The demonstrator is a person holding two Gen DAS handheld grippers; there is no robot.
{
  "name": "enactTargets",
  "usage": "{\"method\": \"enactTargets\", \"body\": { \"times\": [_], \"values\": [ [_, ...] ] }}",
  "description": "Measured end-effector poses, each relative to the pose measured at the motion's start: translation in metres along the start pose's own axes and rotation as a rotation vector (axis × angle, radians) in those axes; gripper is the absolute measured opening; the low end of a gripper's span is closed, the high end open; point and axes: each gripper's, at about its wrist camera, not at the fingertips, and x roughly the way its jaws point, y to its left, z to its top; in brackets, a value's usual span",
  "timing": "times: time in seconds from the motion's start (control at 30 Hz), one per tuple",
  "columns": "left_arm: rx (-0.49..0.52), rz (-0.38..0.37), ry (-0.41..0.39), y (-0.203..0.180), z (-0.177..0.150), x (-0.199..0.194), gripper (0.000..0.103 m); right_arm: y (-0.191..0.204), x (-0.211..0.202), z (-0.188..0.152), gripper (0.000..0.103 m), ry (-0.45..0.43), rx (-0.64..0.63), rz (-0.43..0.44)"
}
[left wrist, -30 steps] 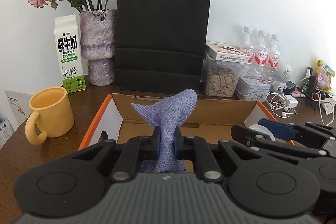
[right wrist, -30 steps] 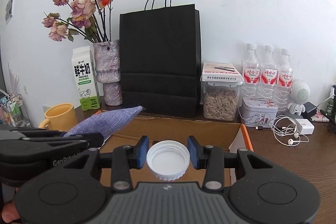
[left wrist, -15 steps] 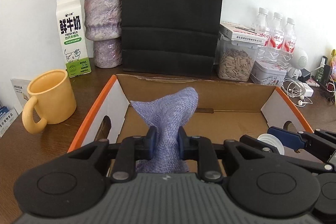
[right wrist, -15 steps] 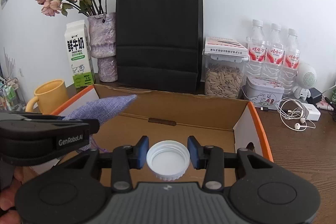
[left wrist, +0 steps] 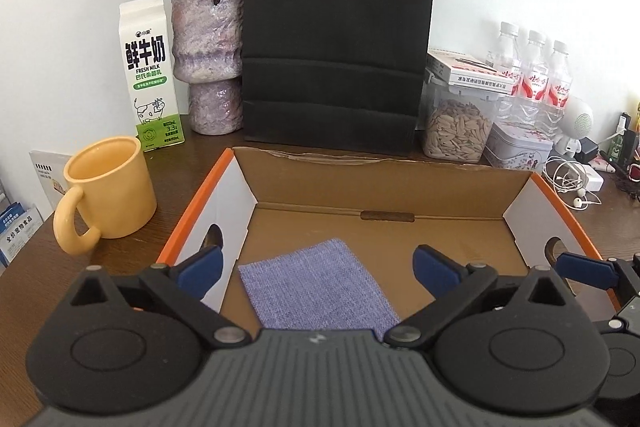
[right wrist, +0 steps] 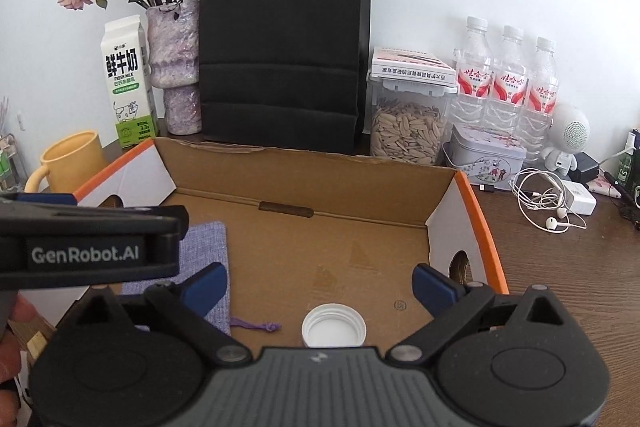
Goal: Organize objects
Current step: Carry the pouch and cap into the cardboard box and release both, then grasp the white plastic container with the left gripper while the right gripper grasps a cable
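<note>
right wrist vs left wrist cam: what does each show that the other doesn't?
Right wrist only: white cap on the box floor, the pouch's purple drawstring, a hand at the left edge. Left wrist only: leaflets beside the yellow mug. Both: cardboard box, blue fabric pouch lying in it, black bag.

Counted on the counter (right wrist: 560, 267) — three water bottles (right wrist: 508, 79), one mug (left wrist: 108, 187), one milk carton (left wrist: 150, 75), one box (left wrist: 360, 183) — one pouch (left wrist: 316, 287) and one cap (right wrist: 334, 325) inside.
</note>
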Motion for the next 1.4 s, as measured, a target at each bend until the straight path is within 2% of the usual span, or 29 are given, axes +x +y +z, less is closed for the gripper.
{"method": "enactTargets", "body": {
  "times": [0.3,0.63,0.73,0.83,1.07,1.4],
  "values": [
    [-0.015,-0.028,-0.030,0.002,0.004,-0.017,0.103,0.001,-0.010,0.002,0.100,-0.024,-0.005,0.000],
    [-0.044,-0.035,-0.108,0.014,-0.005,-0.068,0.103,-0.001,-0.059,-0.002,0.101,-0.111,0.005,-0.009],
    [-0.083,-0.045,-0.116,0.026,-0.015,-0.086,0.103,-0.001,-0.075,-0.008,0.101,-0.121,0.012,-0.008],
    [-0.101,-0.057,-0.113,0.038,-0.027,-0.104,0.103,-0.003,-0.097,-0.020,0.102,-0.139,0.024,-0.007],
    [-0.086,-0.026,-0.116,0.057,-0.051,-0.143,0.103,-0.010,-0.151,-0.051,0.102,-0.167,0.060,-0.035],
    [-0.077,0.027,-0.086,0.083,-0.091,-0.186,0.103,-0.024,-0.206,-0.103,0.102,-0.125,0.091,-0.093]
  ]
}}
